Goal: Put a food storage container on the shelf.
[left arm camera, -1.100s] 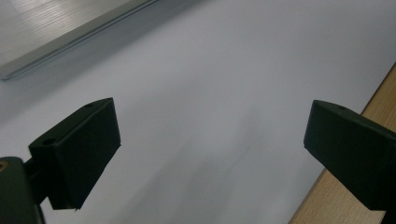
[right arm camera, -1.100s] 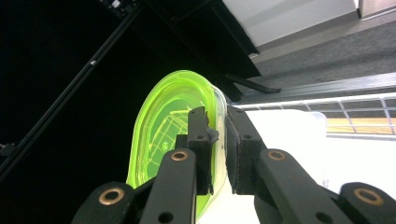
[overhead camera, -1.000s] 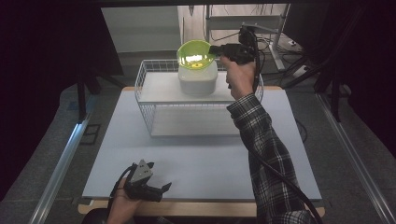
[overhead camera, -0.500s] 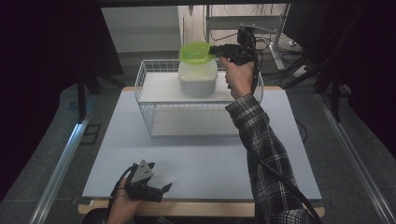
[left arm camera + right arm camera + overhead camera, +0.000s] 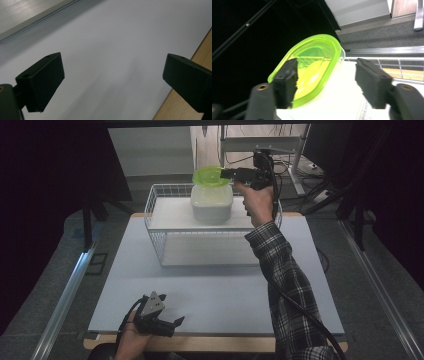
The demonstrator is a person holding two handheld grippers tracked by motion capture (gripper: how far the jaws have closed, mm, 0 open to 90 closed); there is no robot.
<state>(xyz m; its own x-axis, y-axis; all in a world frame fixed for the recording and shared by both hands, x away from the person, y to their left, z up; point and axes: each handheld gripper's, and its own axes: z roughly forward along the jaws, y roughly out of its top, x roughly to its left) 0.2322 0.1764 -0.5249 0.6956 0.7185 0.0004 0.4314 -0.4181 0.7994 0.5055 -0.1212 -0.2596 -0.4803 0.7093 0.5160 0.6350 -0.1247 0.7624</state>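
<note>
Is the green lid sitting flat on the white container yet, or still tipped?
Tipped. The green lid leans on the white container, far edge raised; right gripper jaws have just opened.

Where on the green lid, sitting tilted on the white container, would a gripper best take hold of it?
Probably the thin raised rim of the green lid nearest the right gripper, coming in level from that side. The lid rests tilted on the white container, so that edge stands clear enough for one jaw above, one below.

The right claw (image 5: pixel 226 173) has just opened, leaving the green lid (image 5: pixel 210 175) resting on the white container (image 5: pixel 211 204).
</note>
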